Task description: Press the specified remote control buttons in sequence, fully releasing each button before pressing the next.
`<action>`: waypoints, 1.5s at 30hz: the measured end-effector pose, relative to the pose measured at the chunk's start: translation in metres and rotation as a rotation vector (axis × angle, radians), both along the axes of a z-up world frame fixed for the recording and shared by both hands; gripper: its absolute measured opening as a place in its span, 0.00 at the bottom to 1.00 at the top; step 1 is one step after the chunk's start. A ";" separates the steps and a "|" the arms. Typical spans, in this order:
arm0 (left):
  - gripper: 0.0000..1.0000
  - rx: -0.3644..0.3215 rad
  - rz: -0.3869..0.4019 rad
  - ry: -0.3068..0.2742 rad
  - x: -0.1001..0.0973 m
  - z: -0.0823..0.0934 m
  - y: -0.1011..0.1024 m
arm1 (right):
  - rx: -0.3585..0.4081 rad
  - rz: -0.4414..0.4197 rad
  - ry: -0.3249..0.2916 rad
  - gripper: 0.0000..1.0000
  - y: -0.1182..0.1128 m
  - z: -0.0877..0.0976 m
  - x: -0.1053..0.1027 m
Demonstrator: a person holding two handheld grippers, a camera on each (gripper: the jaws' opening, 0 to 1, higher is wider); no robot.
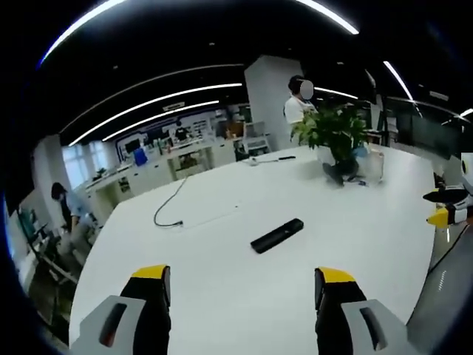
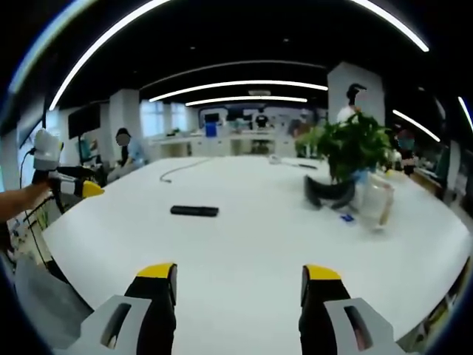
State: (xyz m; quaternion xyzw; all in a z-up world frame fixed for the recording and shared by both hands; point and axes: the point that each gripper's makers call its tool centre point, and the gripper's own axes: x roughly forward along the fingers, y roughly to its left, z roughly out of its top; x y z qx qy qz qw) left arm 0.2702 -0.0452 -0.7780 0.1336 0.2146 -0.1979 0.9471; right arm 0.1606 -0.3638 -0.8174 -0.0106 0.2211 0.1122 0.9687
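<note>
Left gripper view: left gripper (image 1: 242, 287) is hovering over the white table (image 1: 222, 296), jaws spread apart and grasping nothing, lined up toward the remote (image 1: 277, 235) at 12 o'clock.
Remote: slim black bar, lying flat and untouched, well apart from both grippers.
Right gripper: (image 2: 239, 283) is also gaping wide and empty; remote (image 2: 194, 211) is lying at 11 o'clock.
Table: smooth, matte, glare-free.
Plant: leafy green (image 2: 353, 145), sitting at 1 o'clock.
Cable: thin black loop (image 1: 168, 207), trailing at 10 o'clock.
Judgement: no button is being pressed yet.
</note>
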 end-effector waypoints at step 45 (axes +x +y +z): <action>0.64 0.379 -0.616 0.354 0.139 -0.109 -0.091 | -0.174 0.100 0.262 0.22 0.012 -0.049 -0.014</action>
